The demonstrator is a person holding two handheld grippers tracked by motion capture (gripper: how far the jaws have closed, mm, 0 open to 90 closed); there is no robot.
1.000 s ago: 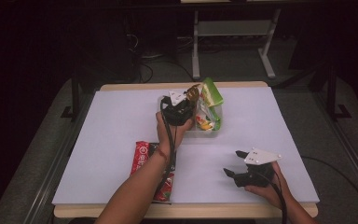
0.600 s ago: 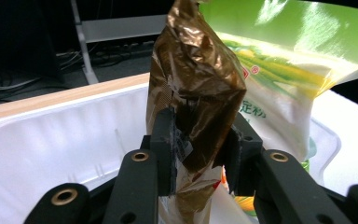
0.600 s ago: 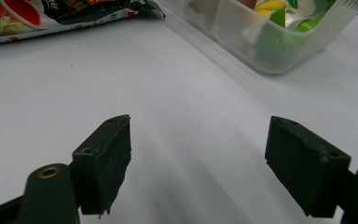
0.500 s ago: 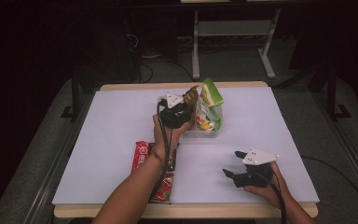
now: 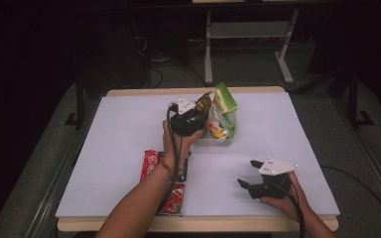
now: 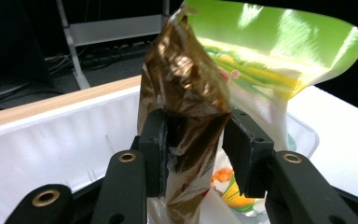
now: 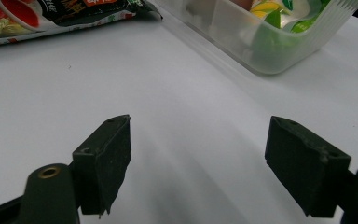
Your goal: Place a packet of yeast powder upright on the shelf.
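Opened lately, left gripper (image 6: 193, 154) fingers flank the brown packet (image 6: 186, 98), now slack in the clear tub (image 5: 228, 130) at 12 o'clock on the bench (image 5: 129, 129); straight withdrawal advised; right gripper (image 7: 198, 168) fingers wide, empty.

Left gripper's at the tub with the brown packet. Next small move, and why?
Probably lift the left gripper straight up and clear. Its jaws have just been opening; the brown packet stands between them in the clear tub beside the green packet, so the drop looks done.

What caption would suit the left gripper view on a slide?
Left gripper, jaws just opening, around a brown packet over the clear tub.
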